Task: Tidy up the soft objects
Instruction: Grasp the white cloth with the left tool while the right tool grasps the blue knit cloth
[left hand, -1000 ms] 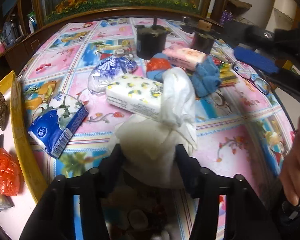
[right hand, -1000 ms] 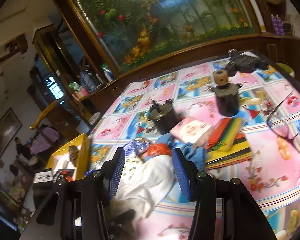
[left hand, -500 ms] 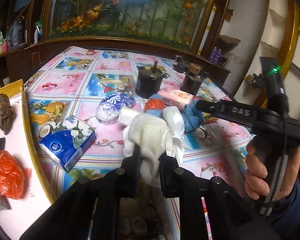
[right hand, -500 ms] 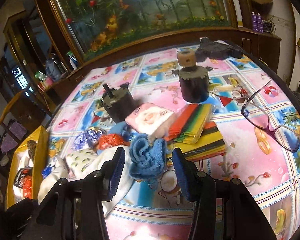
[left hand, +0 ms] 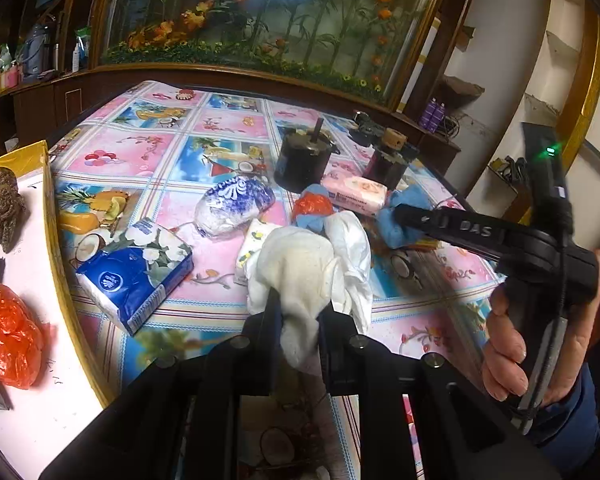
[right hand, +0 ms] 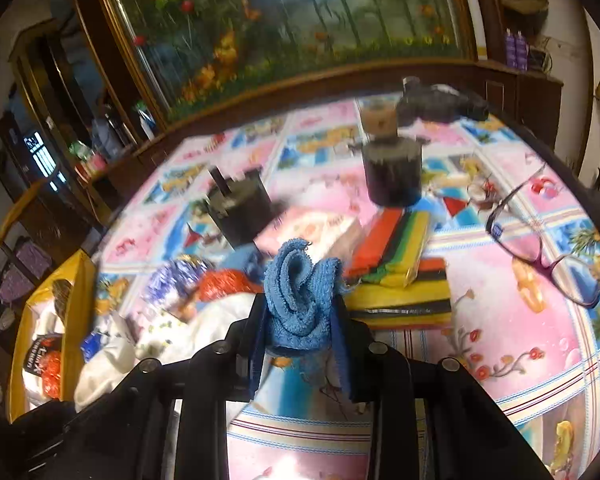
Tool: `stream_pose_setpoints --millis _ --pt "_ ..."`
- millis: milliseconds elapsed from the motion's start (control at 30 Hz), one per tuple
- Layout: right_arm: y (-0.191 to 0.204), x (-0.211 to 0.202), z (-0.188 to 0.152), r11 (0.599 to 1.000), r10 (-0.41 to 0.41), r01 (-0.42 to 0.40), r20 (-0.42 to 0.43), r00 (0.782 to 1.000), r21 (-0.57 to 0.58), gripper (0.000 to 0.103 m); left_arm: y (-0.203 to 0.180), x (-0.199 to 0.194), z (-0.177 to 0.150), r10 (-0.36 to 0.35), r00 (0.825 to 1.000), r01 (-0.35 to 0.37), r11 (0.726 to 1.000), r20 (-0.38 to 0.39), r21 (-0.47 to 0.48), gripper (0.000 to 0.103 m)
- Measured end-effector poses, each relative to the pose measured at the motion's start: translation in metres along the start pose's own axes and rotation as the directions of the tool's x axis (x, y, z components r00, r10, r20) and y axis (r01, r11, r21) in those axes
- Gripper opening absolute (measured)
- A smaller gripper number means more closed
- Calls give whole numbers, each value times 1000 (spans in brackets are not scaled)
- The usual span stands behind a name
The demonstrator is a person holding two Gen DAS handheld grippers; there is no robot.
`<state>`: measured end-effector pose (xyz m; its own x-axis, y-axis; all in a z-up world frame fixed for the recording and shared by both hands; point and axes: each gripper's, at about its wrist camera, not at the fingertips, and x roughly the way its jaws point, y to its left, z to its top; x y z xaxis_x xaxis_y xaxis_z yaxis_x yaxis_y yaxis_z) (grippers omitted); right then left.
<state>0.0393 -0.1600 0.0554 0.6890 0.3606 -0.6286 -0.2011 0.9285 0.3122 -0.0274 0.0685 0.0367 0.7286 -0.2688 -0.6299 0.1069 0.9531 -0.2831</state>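
I see my left tool (left hand: 298, 312) angled down over the tabletop (left hand: 220, 288), clamped tight on the white cloth (left hand: 300, 268), which bunches above its tips. My right tool (right hand: 300, 322), gripped by a hand (left hand: 512, 344), has just been closing and pinches the blue towel (right hand: 300, 300).

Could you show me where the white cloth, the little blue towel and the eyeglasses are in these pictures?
white cloth (left hand: 296, 268): left wrist view, on its bunched top above the gripper's fingers.
blue towel (right hand: 300, 296): right wrist view, on the rolled folds between the fingers.
eyeglasses (right hand: 518, 240): right wrist view, on the nearer lens.
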Motion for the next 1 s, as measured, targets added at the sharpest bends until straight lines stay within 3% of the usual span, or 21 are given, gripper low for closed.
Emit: stream_pose_setpoints --millis 133,300,500,1000 --pt "19 -10 -3 996 79 -77 28 996 -53 32 3 -6 1 14 999 -14 1000 32 -20 15" --pt "36 -5 -11 978 194 -196 -28 981 -77 32 8 -3 2 20 1000 -19 999 24 -40 15" --pt "45 -4 -16 964 241 -245 -53 969 -100 32 9 -2 2 32 999 -30 998 23 -50 15" --pt "59 -9 -24 949 254 -261 -60 965 -178 32 10 -5 2 58 998 -56 997 29 -60 15"
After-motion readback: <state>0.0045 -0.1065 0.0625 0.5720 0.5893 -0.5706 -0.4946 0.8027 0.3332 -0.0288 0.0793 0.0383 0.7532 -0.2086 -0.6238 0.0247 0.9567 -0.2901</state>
